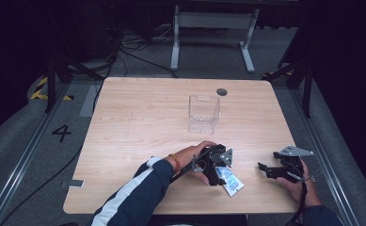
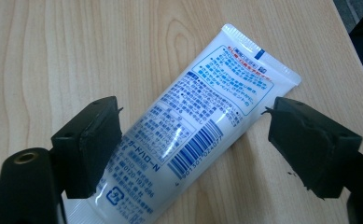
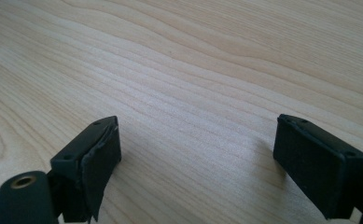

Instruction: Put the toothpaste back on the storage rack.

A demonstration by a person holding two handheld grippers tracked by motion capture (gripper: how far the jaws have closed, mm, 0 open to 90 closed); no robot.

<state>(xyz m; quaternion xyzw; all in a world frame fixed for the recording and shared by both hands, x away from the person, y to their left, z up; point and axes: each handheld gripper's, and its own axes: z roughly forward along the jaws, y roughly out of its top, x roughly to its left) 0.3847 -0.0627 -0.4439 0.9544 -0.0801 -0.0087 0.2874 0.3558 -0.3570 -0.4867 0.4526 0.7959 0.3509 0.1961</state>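
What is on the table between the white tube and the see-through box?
Nothing: in the high view, just bare table lies between the tube and the clear box.

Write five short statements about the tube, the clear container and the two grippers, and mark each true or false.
1. The tube lies flat on the table. True.
2. The left gripper is clamped shut on the tube. False: its jaws stand open on either side of it.
3. The clear container stands upright, farther from the person than the tube. True.
4. The right gripper holds the tube. False: its open jaws have bare wood between them.
5. The tube sits inside the container. False: it lies on the tabletop.
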